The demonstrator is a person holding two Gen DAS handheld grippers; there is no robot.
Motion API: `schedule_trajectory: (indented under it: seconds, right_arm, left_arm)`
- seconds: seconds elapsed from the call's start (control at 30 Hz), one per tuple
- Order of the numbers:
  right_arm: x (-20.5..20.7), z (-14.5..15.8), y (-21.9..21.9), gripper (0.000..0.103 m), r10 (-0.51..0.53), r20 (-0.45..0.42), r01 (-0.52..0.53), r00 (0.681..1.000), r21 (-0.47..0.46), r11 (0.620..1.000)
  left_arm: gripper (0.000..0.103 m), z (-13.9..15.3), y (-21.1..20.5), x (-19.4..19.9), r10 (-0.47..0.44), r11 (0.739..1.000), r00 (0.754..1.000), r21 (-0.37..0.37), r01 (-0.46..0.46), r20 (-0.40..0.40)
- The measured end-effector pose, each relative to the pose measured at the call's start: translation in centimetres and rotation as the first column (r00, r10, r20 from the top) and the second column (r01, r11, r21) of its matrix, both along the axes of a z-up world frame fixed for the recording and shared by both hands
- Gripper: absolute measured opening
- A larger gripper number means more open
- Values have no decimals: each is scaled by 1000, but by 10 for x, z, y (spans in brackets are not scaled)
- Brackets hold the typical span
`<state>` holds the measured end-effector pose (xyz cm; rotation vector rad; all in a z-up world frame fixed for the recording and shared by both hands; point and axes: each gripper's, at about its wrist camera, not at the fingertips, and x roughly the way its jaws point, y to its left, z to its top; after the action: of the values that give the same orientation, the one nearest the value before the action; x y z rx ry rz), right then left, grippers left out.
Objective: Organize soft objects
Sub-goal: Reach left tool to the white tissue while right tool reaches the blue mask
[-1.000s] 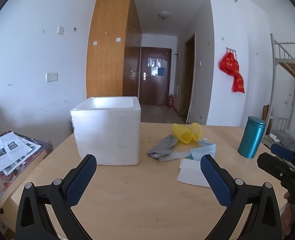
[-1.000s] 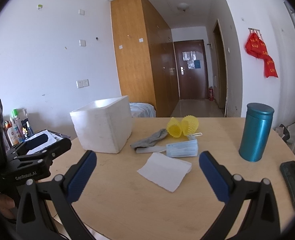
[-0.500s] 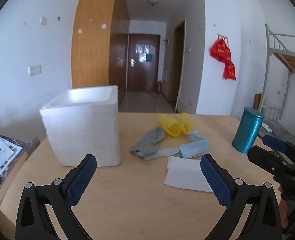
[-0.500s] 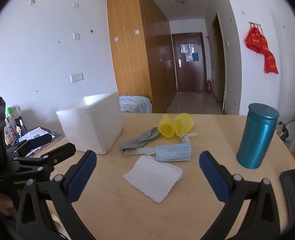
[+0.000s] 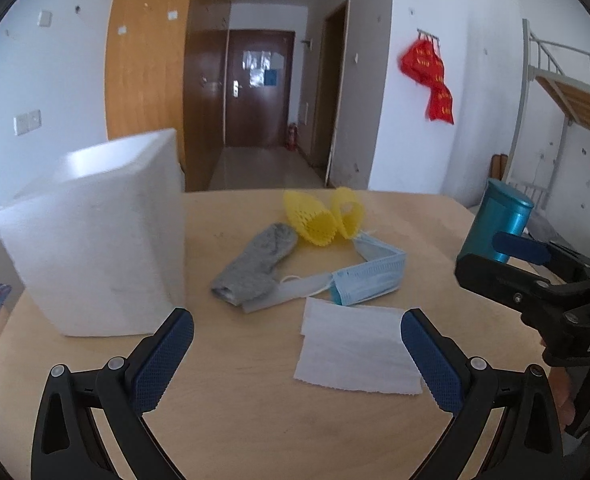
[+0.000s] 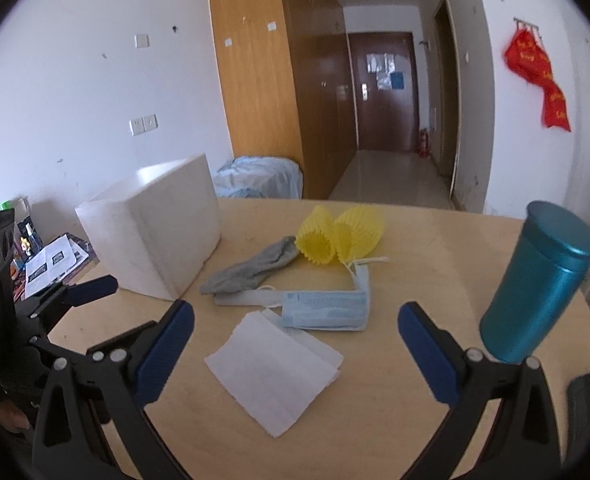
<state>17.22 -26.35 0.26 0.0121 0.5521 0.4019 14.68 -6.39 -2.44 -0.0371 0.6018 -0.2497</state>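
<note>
2 tongs (image 5: 297, 354) (image 6: 295, 350) wide open, empty; white tissue (image 6: 273, 372) flat, w/ creases.

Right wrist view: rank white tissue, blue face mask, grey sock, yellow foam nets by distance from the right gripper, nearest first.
From the right gripper:
1. White tissue, lying between the fingers, slightly left.
2. Blue face mask, just beyond the tissue, centre.
3. Grey sock, farther back, left of centre.
4. Yellow foam nets, farthest, centre, beside the sock's far end.
</note>
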Motion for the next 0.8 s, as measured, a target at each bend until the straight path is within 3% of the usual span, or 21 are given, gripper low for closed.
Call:
schedule_trajectory:
  seconds: [0.8]
  right_arm:
    - [83, -26, -7, 95, 65, -201, -68, 977, -9, 998]
  left_arm:
    - [96, -46, -25, 56, -108, 994, 967, -19, 107, -231]
